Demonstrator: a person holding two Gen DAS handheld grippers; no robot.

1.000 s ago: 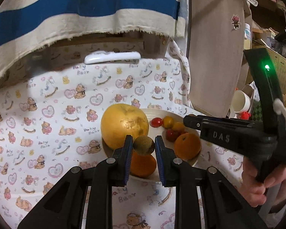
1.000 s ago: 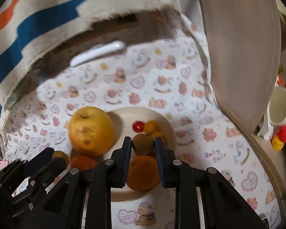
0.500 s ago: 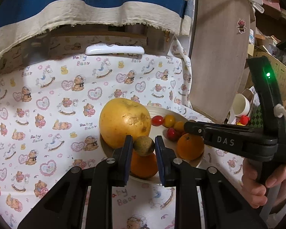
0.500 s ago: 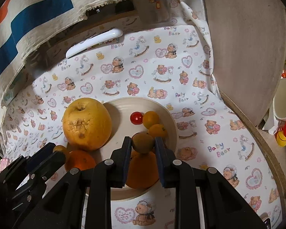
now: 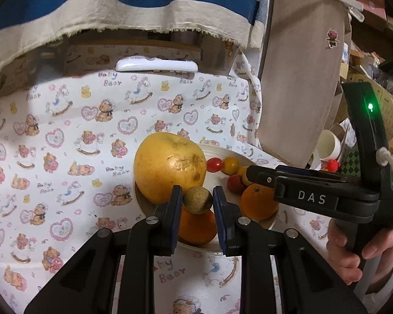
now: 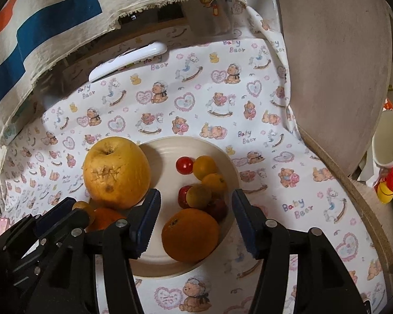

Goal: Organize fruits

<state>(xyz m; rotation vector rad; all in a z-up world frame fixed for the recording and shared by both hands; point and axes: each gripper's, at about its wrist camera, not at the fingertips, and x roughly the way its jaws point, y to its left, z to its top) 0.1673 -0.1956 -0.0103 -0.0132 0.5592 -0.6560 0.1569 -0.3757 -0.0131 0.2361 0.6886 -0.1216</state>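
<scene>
The left gripper [image 5: 197, 202] is clamped on a small round brownish-green fruit [image 5: 198, 200], held above the near rim of the round cream ceramic plate [image 6: 214, 147]. The right gripper [image 6: 195, 221] has its jaws opening (nothing is pressed between the pads); a second small brownish-green fruit [image 6: 198, 196] lies free on the plate between and beyond its fingertips, resting against two dark red fruits [image 6: 217, 208]. A large orange [image 6: 190, 234] sits just in front of it. Behind lie two small yellow-orange fruits [image 6: 205, 167] and a red cherry tomato [image 6: 184, 165]. A large yellow pomelo [image 6: 116, 172] occupies the plate's left edge. Farther back, a white remote control [image 6: 128, 60] rests on the bear-print tablecloth [image 6: 196, 99]
</scene>
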